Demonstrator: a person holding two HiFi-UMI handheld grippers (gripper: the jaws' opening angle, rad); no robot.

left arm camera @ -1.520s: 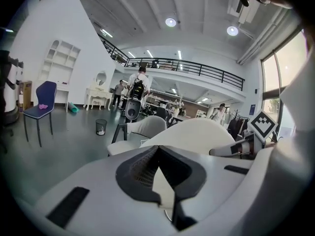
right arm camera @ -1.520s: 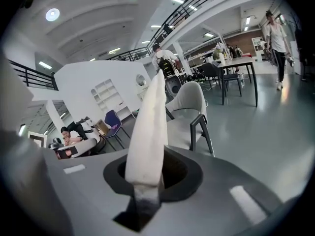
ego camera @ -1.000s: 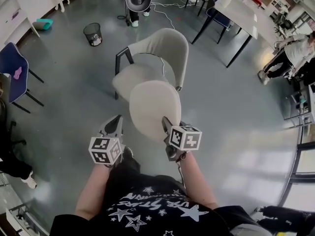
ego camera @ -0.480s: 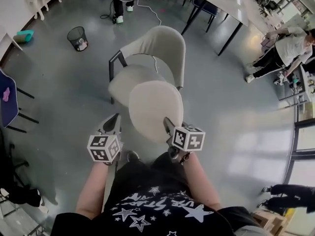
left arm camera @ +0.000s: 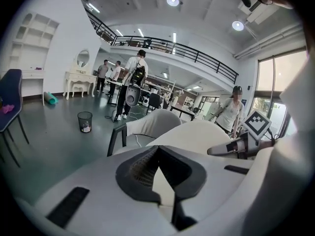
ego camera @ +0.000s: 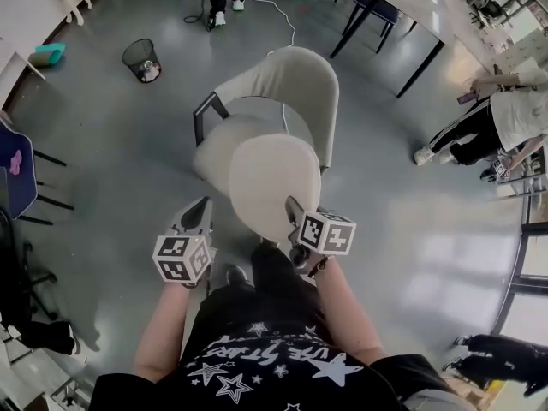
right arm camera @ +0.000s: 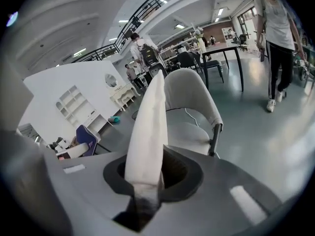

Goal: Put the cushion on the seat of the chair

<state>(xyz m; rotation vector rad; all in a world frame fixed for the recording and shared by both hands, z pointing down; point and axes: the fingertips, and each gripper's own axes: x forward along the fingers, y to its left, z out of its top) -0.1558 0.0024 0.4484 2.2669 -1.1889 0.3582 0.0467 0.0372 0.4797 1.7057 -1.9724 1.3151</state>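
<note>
The grey floor (ego camera: 120,169) fills most of the head view. Compared with a second ago it is shifted in the frame: the blue chair (ego camera: 15,165) is now cut by the left edge, and the waste bin (ego camera: 141,59) is found a little further left. The long surface (ego camera: 411,2) at the upper right is still partly in view, and a person (ego camera: 505,118) in a white top is seen lower at the right edge than before.

The chair (ego camera: 287,80), pale with dark legs, stands ahead and is drawn slightly larger than a second ago. The cushion (ego camera: 274,182) is held in the air on the near side of the chair. In the head view its far edge overlaps the seat (ego camera: 218,144), much as it did earlier, and it is not laid on the seat. A dark trouser leg (ego camera: 278,276) now shows under the cushion's near edge.

Both forearms (ego camera: 167,324) are stretched forward, and both tools are pointed away from the body and downward towards the chair, marker cubes uppermost. The right tool (ego camera: 293,211) is clamped on the near right rim of the cushion, which is seen edge-on and upright in the right gripper view. The left tool (ego camera: 202,207) is held just left of the cushion, apart from it. Its jaws are drawn together at the tips with nothing gripped.
</note>
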